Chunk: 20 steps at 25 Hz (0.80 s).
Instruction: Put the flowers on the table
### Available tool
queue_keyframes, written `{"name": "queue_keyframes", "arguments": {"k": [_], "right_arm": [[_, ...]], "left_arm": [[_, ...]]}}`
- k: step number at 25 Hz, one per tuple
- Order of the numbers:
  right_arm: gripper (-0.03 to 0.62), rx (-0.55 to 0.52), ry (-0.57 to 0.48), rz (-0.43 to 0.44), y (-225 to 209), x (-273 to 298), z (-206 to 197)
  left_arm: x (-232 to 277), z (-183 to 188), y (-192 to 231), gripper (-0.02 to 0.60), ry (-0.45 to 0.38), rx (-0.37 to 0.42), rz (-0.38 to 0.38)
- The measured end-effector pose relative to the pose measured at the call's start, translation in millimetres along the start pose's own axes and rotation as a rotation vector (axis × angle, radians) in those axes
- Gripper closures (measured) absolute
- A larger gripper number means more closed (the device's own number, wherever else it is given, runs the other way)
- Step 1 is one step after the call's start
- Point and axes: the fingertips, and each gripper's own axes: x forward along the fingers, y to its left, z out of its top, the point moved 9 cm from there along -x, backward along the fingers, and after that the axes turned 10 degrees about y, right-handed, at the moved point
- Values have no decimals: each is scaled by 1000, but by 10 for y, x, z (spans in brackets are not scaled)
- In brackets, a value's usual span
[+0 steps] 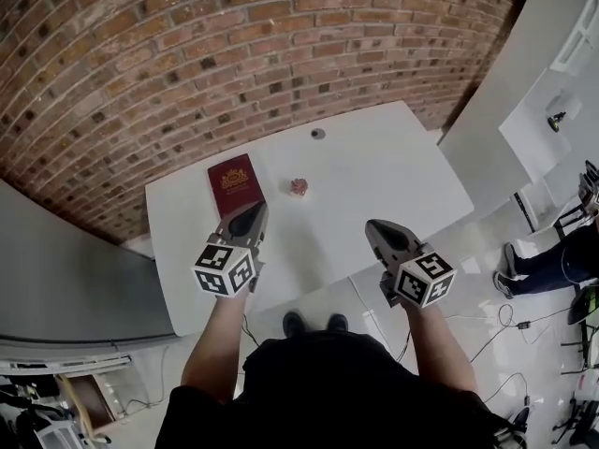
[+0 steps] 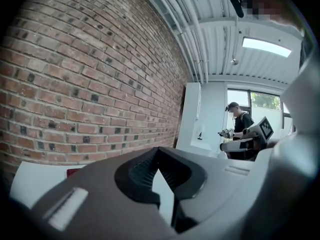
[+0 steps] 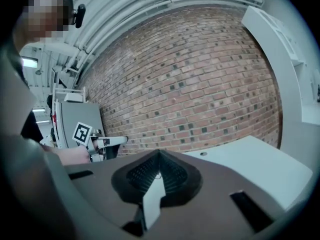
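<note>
left gripper [image 1: 251,215]: jaws clenched tip to tip, nothing between them; right gripper [image 1: 379,227]: same, jaws closed and empty; both are held up over the near part of the white table [image 1: 393,166], pointing toward the brick wall [image 1: 234,54] on its far side; in the head view the left one sits at the near end of the red book [image 1: 236,185], the right one well off to the right; flower [image 1: 299,187], small and pink, lies on the table around mid-depth, just right of the book, not touching it, apart from both grippers; small round grey thing [image 1: 318,133] near the far edge; shoes [image 1: 314,323] on the floor by the near edge; another person [image 2: 239,126] stands far off in the left gripper view
</note>
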Motion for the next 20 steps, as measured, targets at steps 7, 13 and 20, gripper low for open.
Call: {"name": "queue_keyframes", "arguments": {"k": [7,13,20], "right_arm": [[585,38,-130,-36,-412,-204,280],[585,-27,-176,0,-401,-219,456],[585,-72,-166,12,-410,-196,486]], "left_arm": [[154,313,-300,571,14,101,83],[264,531,-418,571,-16,110,92],[310,517,-378,571,-6,90,113]]}}
